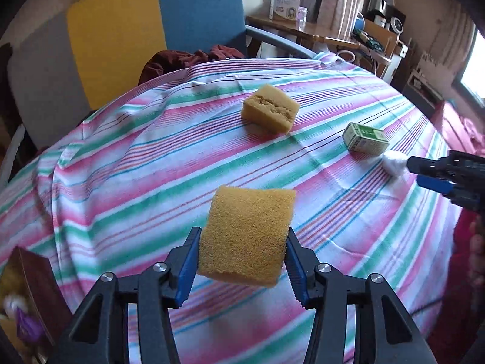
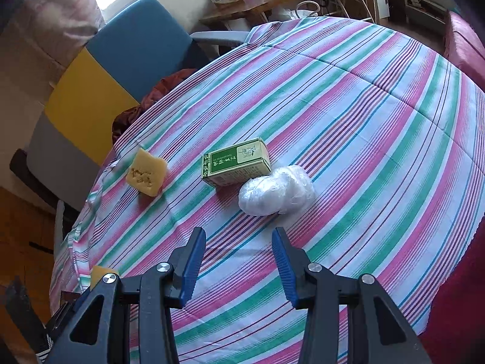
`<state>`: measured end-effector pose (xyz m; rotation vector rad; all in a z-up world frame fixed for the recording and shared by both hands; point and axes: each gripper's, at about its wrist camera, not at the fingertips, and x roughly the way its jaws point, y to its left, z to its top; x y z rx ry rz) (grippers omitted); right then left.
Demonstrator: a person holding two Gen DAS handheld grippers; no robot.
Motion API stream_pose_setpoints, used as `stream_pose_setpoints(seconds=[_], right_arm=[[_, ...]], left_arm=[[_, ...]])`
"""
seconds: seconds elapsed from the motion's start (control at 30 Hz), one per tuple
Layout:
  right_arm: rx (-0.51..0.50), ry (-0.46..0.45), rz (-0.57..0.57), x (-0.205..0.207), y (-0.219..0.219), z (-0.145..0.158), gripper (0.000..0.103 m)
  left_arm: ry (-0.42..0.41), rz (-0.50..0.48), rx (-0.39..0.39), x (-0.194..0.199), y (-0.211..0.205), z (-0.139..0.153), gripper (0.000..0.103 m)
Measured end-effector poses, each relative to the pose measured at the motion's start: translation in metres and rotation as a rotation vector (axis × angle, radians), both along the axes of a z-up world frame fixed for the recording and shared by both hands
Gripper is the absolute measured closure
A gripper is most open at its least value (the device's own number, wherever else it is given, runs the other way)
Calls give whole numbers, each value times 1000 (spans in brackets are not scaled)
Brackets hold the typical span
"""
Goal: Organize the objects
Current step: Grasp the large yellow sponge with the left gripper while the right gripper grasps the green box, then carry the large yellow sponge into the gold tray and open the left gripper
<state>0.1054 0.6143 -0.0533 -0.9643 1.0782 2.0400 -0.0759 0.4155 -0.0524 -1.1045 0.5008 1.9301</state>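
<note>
Left wrist: left gripper (image 1: pixel 242 261) clamps sponge (image 1: pixel 247 236) above tablecloth (image 1: pixel 136 157).

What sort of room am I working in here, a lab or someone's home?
Most likely a lived-in home room. The work surface is covered in a striped cloth, a colour-block armchair holding crumpled clothes stands behind it, and a cluttered wooden side table sits by curtains.

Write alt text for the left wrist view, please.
The left gripper holds a yellow sponge between its jaws above a striped tablecloth. Farther off lie a second sponge and a green box.
</note>
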Motion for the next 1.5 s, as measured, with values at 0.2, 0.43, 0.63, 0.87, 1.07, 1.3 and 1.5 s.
stream_pose_setpoints(seconds=[0.2,0.43,0.63,0.87,1.07,1.3,1.5], right_arm=[[12,14,-34,9,3,5,57],[10,79,-117,29,26,22,54],[61,46,-93,14,46,31,26],[78,-94,43,-47,44,3,23],[114,-202,86,-81,49,-13,18],[113,-268,82,-98,55,-29,17],[144,-287,105,-105,54,-36,29]], left_arm=[[-40,30,52,15,-33,18,50],[-19,45,113,24,-74,47,50],[-31,67,140,28,-99,56,49],[-75,112,139,30,-118,47,49],[-93,134,142,28,-129,44,49],[-106,142,145,27,-133,42,49],[-108,158,140,27,-138,40,49]])
